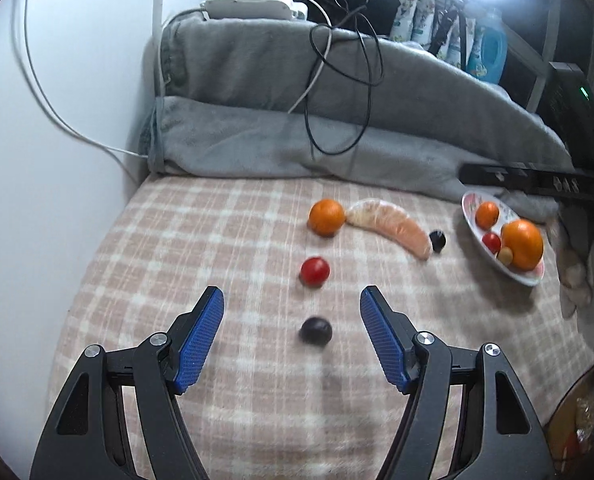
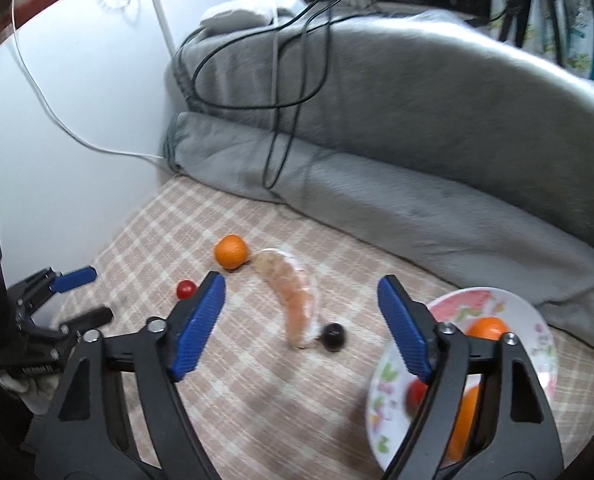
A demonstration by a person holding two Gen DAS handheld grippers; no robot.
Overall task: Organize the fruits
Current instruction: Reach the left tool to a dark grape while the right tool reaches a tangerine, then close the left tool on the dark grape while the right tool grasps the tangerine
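The left gripper (image 1: 291, 300) gapes empty at lower centre around a small dark round plum (image 1: 315, 331); beyond lie a red cherry tomato (image 1: 315, 271), then a mandarin orange (image 1: 326, 217). The right gripper (image 2: 301, 286), likewise released, hovers beside the floral plate (image 2: 381, 400) at lower right. On the soft checked blanket (image 1: 177, 240), closing pads could likely nudge the plum rolling away.

Woven checked cloth (image 1: 201, 240) looks matt, grey blanket (image 1: 257, 92) fleecy (soft nap), plate (image 2: 457, 300) glossy.

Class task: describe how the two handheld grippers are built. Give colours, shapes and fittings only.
Left gripper and right gripper look alike: black angular plastic arms with triangular cut-outs, silver round bolts at the pivots, and two long fingers faced with blue dimpled pads. No cables or sleeves show on them.
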